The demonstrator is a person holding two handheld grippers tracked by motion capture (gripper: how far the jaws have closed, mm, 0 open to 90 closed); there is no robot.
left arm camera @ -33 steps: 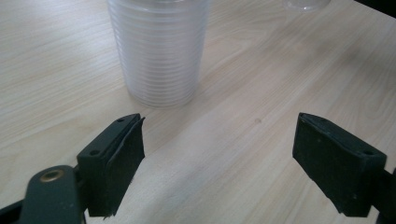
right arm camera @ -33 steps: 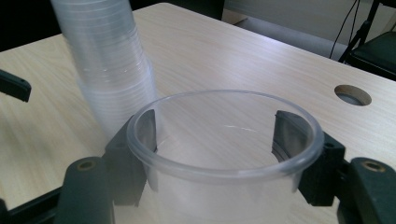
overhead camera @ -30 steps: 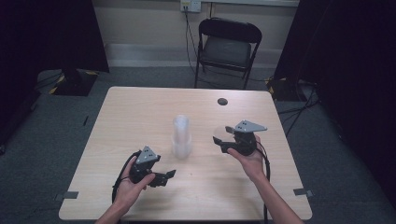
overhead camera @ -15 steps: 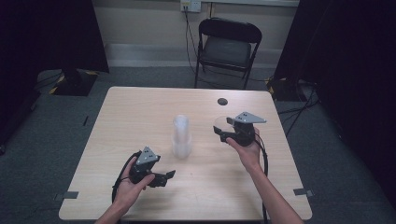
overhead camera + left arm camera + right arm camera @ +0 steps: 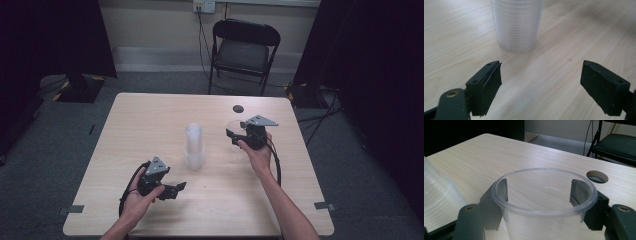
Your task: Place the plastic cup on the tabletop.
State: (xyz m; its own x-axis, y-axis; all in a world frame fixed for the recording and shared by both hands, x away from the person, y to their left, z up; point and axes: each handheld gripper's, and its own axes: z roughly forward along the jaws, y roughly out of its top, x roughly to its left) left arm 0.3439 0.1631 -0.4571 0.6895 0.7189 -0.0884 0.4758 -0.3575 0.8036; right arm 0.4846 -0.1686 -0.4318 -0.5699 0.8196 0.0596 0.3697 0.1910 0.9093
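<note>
Light wooden table (image 5: 150, 120), tall stack of clear plastic cups (image 5: 194, 146) mid-table; right gripper (image 5: 539, 202) pinching single clear plastic cup (image 5: 544, 202) upright just right of it, left gripper (image 5: 540, 87) spread wide, facing stack

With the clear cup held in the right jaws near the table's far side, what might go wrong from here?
The thin clear cup sits squeezed between the right gripper jaws; a firmer squeeze might buckle it, a looser one drop it. Near the cable hole, it may land crooked or tip. The open left gripper points at the cup stack and might topple it.
</note>
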